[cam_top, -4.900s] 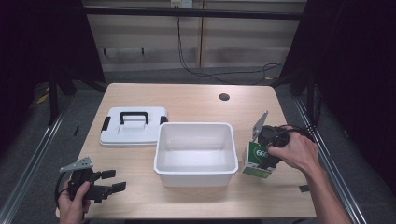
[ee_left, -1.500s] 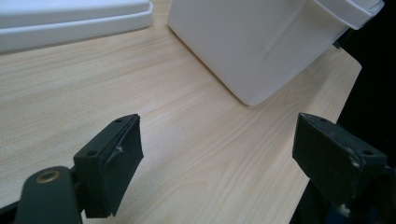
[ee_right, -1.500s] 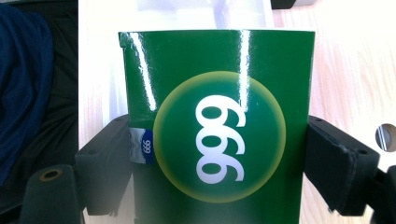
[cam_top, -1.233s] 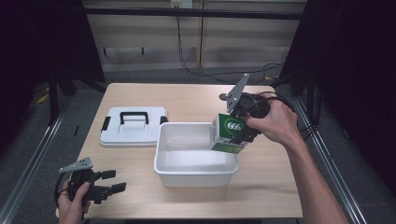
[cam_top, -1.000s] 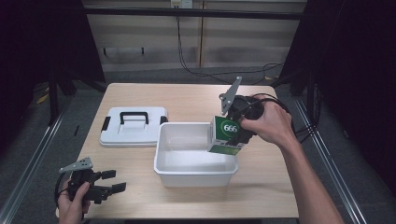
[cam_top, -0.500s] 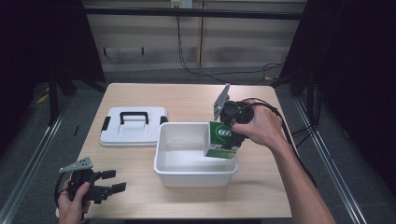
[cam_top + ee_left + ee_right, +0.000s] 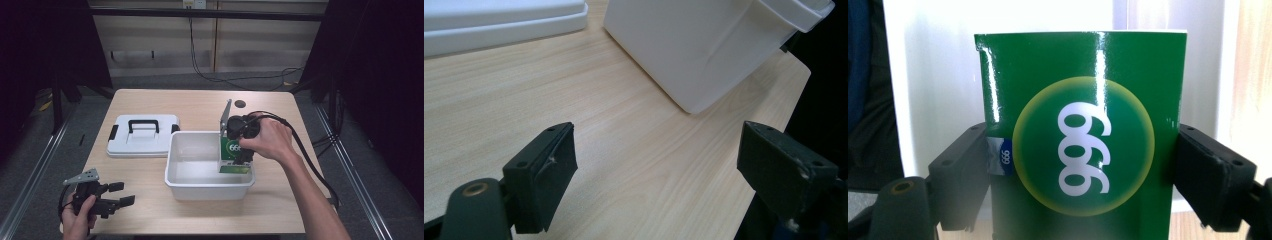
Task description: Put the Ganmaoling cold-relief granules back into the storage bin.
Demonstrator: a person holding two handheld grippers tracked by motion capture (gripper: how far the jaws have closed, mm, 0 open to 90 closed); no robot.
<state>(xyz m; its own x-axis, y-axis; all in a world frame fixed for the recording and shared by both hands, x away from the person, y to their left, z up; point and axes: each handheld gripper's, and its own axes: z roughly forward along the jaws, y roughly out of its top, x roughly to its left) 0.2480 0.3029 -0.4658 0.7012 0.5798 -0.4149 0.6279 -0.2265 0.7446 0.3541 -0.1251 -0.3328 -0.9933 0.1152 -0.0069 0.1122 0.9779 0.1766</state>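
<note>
Left gripper (image 7: 112, 196) idle at near table (image 7: 280, 210) edge, jaws spread, empty. Right gripper (image 7: 239, 145) clamps green box (image 7: 231, 152) upright inside white bin (image 7: 207, 187), right end. Step: placing. Next: lower to floor, release. Lid (image 7: 142, 135) beyond, left.

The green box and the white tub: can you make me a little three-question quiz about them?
1. True or false: the right gripper is shut on the green box.
2. Where does the box hang: A over the lid, B in the white tub, C on the floor?
3. Are the left gripper jaws open or shut?

Key: 1 true. 2 B. 3 open, holding nothing.
</note>
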